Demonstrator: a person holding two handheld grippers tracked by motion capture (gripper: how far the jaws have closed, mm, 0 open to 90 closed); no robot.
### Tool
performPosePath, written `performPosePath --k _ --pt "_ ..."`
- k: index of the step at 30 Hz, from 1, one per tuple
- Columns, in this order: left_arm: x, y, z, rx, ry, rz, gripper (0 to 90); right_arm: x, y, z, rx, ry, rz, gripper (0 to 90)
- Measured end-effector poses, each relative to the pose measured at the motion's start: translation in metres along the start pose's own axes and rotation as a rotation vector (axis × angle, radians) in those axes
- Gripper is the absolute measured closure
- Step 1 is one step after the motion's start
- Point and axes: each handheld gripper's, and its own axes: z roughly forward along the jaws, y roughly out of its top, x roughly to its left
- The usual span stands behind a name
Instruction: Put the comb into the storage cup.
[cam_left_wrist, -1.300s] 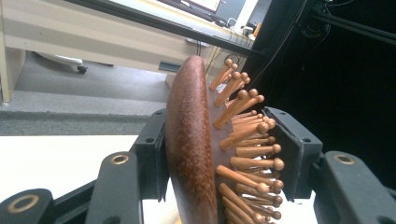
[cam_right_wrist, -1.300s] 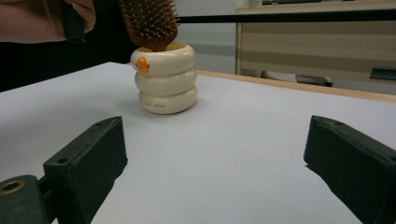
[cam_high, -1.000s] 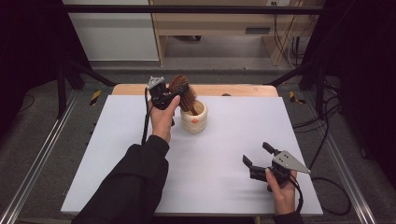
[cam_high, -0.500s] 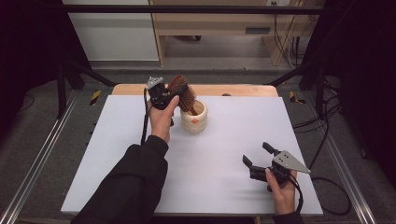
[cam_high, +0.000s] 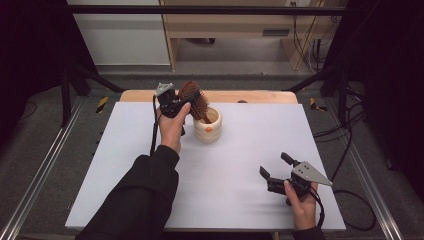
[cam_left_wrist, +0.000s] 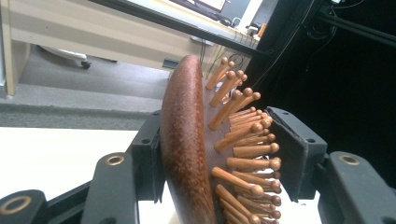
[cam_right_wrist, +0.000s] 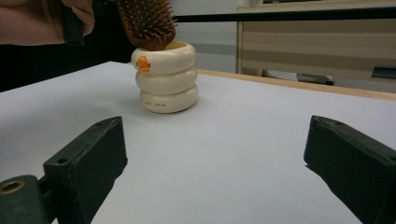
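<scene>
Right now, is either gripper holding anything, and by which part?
Left gripper clamps the brush by its head, handle in the cup. Right gripper holds nothing.

The white table (cam_high: 125, 165) lies bare over most of its top, with open room on the left side, the middle and the far right. One thing stands on it: a cream cup (cam_high: 208, 126) near the far edge, left of centre. Its mouth is blocked by a brush (cam_high: 194, 100) that the left gripper (cam_high: 175, 104) clamps from beside the cup. The right gripper (cam_high: 279, 170), jaws wide, sits at the near right, well apart from the cup, with bare table between them.
</scene>
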Motion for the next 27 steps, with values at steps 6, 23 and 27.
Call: performPosePath --k 6,23,27 --pt "0.0018 -0.0009 -0.0005 0.000 0.005 -0.001 41.8 -0.0001 -0.0002 0.0002 0.001 0.000 0.000 6.1" --pt "0.0033 -0.0028 -0.0011 0.001 0.014 -0.002 39.5 -0.0002 -0.0005 0.0006 0.002 0.005 0.003 6.1" --pt "0.0034 -0.0036 -0.0014 0.001 0.015 0.000 38.8 -0.0001 -0.0008 0.0009 0.003 0.006 0.001 6.1"
